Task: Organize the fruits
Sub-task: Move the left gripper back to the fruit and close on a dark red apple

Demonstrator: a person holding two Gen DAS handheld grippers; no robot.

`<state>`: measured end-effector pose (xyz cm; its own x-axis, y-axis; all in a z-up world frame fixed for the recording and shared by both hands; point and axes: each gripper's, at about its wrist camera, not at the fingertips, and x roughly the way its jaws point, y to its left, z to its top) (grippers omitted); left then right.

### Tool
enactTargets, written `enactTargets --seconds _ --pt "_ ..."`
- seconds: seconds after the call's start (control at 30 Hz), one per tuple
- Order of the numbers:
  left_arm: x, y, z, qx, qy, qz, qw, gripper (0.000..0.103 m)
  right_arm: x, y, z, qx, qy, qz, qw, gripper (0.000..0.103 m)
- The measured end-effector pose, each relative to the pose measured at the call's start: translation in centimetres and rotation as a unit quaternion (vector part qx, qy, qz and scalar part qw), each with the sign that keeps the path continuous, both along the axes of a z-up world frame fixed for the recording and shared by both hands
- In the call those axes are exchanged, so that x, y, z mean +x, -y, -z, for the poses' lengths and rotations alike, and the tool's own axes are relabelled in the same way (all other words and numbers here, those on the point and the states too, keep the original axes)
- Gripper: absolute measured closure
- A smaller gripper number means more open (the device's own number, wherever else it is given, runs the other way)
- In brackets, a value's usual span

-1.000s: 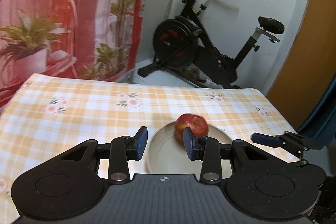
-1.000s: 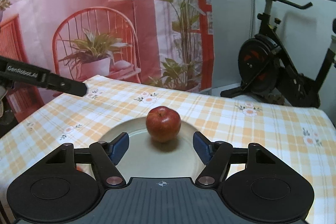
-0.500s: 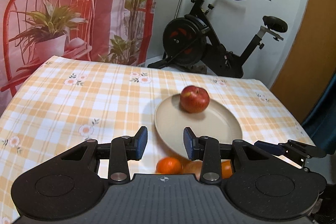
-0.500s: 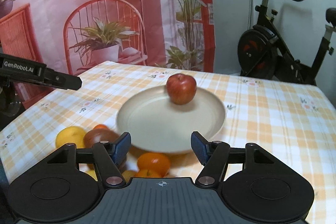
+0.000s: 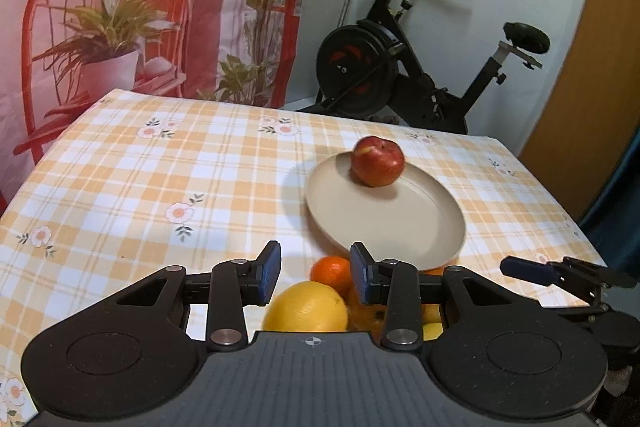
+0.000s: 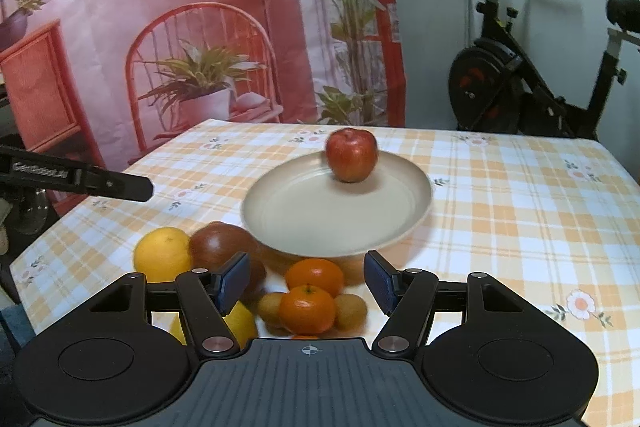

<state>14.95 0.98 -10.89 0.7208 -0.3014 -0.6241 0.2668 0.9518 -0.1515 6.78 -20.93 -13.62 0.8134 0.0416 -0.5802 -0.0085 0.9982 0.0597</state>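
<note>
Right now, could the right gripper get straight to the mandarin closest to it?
Probably yes. The right gripper is open and the near mandarin lies just ahead between its fingers, with nothing over it. Kiwis crowd both its sides and a second mandarin sits behind, so closing may nudge them.

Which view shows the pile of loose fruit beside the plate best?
The right wrist view: the fruit pile lies mostly unobstructed near the plate. The left wrist view shows only a few pieces, mostly hidden behind the left gripper.
</note>
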Motion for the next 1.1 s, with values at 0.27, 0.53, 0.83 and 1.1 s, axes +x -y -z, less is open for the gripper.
enactTargets --seconds 0.27,0.53,0.83,1.1 --pt "0.4 -2.5 -2.0 0.027 0.017 0.007 0.9995 0.063 1.0 -2.6 -0.1 -0.012 -0.014 -0.037 0.999 0.043" --pt "1.4 -4.1 -1.3 0.028 -0.014 0.040 0.9987 0.063 2.1 -6.5 -0.1 -0.030 -0.028 -0.091 0.995 0.044" --pt "1.0 -3.8 0.0 0.011 -0.024 0.061 0.9978 0.063 2.8 -7.0 0.4 -0.041 -0.042 -0.084 0.995 0.044" --pt "1.6 -2.2 0.5 -0.007 -0.032 0.074 0.9967 0.064 3.8 -6.4 1.1 -0.050 -0.050 -0.078 0.994 0.044"
